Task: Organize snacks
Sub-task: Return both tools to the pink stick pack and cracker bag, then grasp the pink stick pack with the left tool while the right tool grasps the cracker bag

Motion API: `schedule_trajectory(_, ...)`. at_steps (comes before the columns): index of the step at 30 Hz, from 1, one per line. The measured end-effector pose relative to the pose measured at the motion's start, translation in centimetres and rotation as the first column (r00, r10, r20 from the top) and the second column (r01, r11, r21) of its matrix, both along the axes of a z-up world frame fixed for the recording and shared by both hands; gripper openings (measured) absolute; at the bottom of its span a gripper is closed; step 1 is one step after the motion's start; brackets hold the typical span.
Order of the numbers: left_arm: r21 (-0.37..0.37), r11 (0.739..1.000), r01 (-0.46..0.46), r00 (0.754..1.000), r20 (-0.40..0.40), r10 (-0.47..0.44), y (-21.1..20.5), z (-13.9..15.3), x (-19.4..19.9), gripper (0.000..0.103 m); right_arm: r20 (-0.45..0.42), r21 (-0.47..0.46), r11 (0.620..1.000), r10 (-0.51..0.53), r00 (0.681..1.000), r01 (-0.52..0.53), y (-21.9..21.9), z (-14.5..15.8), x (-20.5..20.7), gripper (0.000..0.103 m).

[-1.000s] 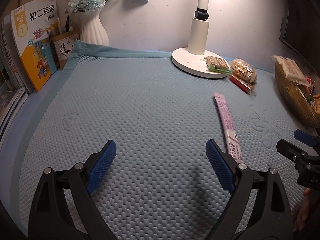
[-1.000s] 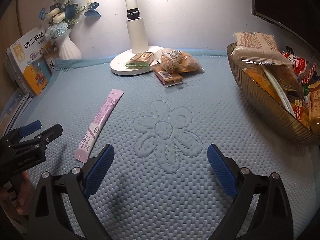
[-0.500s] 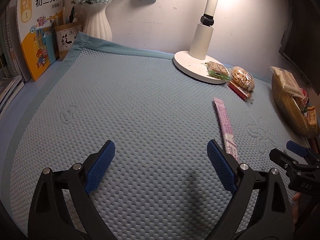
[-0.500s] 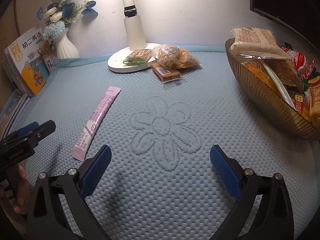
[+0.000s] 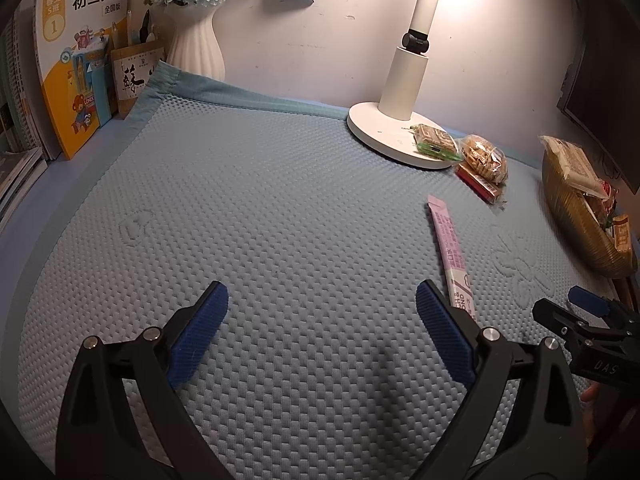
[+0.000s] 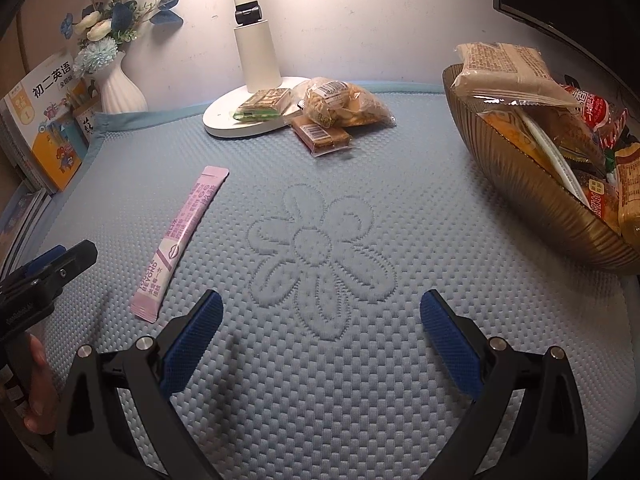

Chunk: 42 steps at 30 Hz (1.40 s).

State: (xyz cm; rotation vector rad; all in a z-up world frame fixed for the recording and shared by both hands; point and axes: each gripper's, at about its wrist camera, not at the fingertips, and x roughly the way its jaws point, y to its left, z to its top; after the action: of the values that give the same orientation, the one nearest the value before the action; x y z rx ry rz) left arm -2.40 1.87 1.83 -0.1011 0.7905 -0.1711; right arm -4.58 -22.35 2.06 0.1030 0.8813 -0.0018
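Hovering low over the pale blue textured mat (image 5: 280,216) that covers the desk, the left gripper (image 5: 322,320) has its jaws wide apart with nothing between them. The right gripper (image 6: 320,322) is just as wide and empty, poised above the embossed flower pattern (image 6: 320,256) in the mat. A long pink stick sachet (image 6: 180,240) lies flat on the mat between the two grippers, its near end just beside the left finger of the right gripper and, in the left wrist view, just beside the left gripper's right finger. Farther back, a green-edged cracker packet (image 6: 262,105) rests on the round base of the white desk lamp (image 6: 256,60). Beside it sit a clear bag of golden biscuits (image 6: 344,104) and a flat brown wafer bar in clear wrap (image 6: 322,136), the bag partly over the bar. At the right, a ribbed amber glass bowl (image 6: 528,192) is heaped with wrapped snacks. A white ribbed vase of blue flowers (image 5: 196,36) and an orange-and-white textbook (image 5: 76,60) stand at the back left.
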Motion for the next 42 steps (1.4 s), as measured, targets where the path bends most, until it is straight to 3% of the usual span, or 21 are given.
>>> schedule_trajectory(5,0.002,1.000,0.001,1.000,-0.004,-0.001,-0.1,0.0,0.0,0.095,-0.008,0.001,1.000,-0.007,1.000,0.007,-0.2,-0.1,0.1,0.098)
schedule_trajectory(7,-0.001,1.000,0.008,0.999,-0.040,-0.008,-0.3,-0.1,0.4,0.095,-0.023,0.014,1.000,-0.012,1.000,0.012,-0.4,-0.2,0.3,0.098)
schedule_trajectory(10,-0.065,0.997,0.042,0.994,-0.102,-0.049,-1.3,-0.2,0.3,0.094,-0.027,0.081,0.997,0.020,0.999,-0.018,-1.2,0.3,0.4,0.098)
schedule_trajectory(14,0.023,0.993,0.117,0.988,-0.100,-0.114,-4.7,1.1,0.5,0.091,-0.005,0.058,0.998,0.035,0.999,-0.034,-2.3,4.4,1.6,0.098)
schedule_trajectory(17,0.066,0.983,0.174,0.980,-0.113,-0.166,-7.4,1.9,1.6,0.089,0.010,-0.051,0.995,0.088,0.996,-0.087,-2.0,8.3,4.2,0.098)
schedule_trajectory(20,0.081,0.969,0.235,0.964,-0.144,-0.222,-9.8,1.8,2.8,0.072,-0.035,-0.205,0.972,0.112,0.993,-0.117,-1.3,9.8,8.6,0.098)
schedule_trajectory(23,0.131,0.958,0.256,0.956,-0.181,-0.230,-11.4,0.6,4.0,0.068,-0.113,-0.218,0.962,0.142,0.983,-0.164,-1.4,9.2,13.6,0.098)
schedule_trajectory(28,0.110,0.956,0.273,0.946,-0.214,-0.245,-11.5,-0.8,5.5,0.068,-0.289,-0.126,0.968,0.175,0.941,-0.218,-1.9,6.2,20.4,0.098)
schedule_trajectory(36,0.121,0.947,0.298,0.946,-0.172,-0.276,-11.6,-0.9,5.7,0.066,-0.447,-0.125,0.955,0.188,0.874,-0.269,-1.8,2.0,25.8,0.096)
schedule_trajectory(40,0.154,0.946,0.284,0.954,-0.149,-0.262,-11.3,-0.7,5.2,0.051,-0.446,-0.059,0.969,0.190,0.875,-0.240,-2.8,1.7,26.1,0.083)
schedule_trajectory(42,0.154,0.946,0.286,0.954,-0.135,-0.267,-11.1,-0.5,4.8,0.035,-0.429,-0.066,0.966,0.197,0.882,-0.248,-2.8,2.2,25.5,0.073)
